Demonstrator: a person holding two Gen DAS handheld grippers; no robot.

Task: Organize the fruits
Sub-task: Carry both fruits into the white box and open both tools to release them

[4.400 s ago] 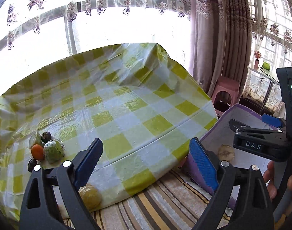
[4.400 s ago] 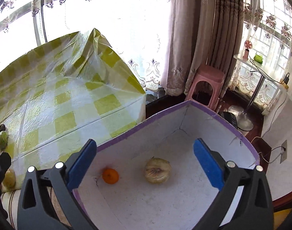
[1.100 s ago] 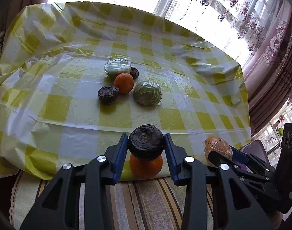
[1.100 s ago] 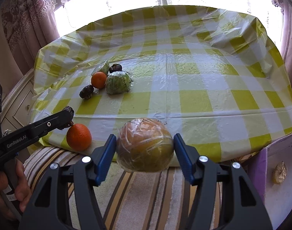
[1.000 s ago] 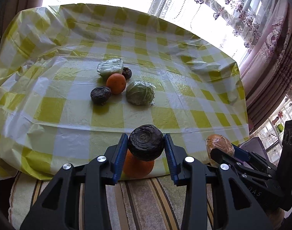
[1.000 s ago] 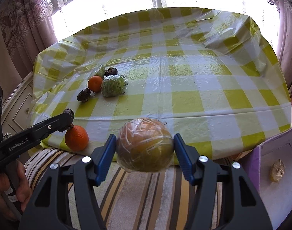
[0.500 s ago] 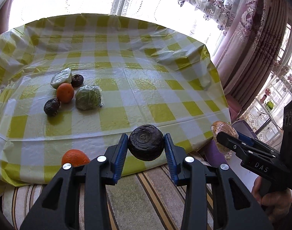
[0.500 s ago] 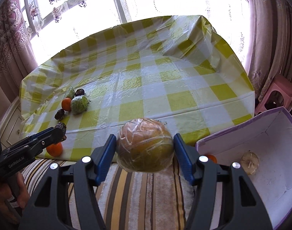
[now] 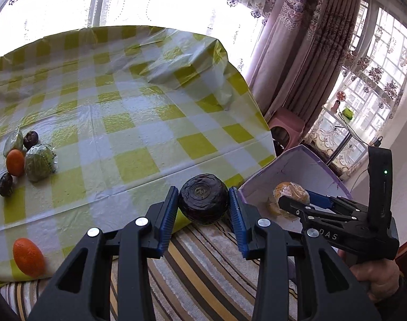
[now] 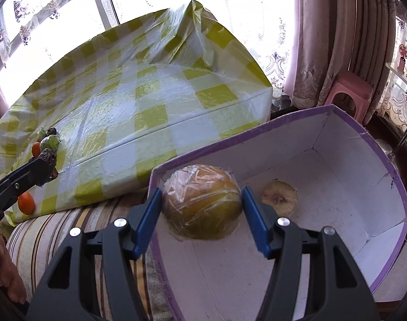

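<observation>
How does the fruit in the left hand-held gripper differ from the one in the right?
The dark fruit is blackish, wrinkled and unwrapped; the wrapped fruit is yellow-orange under clear film. The dark fruit hangs over the striped cushion, the wrapped fruit over the box. Both are round and clamped.

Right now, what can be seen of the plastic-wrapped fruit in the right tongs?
The wrapped fruit is round, yellow-orange to brownish, covered in crinkled clear film that catches the light. The right tongs are shut on it, one blue pad pressed to each side. It hangs above the near end of the purple-edged box, touching nothing else that shows. The left wrist view shows it over the box too, partly behind the tongs.
</observation>
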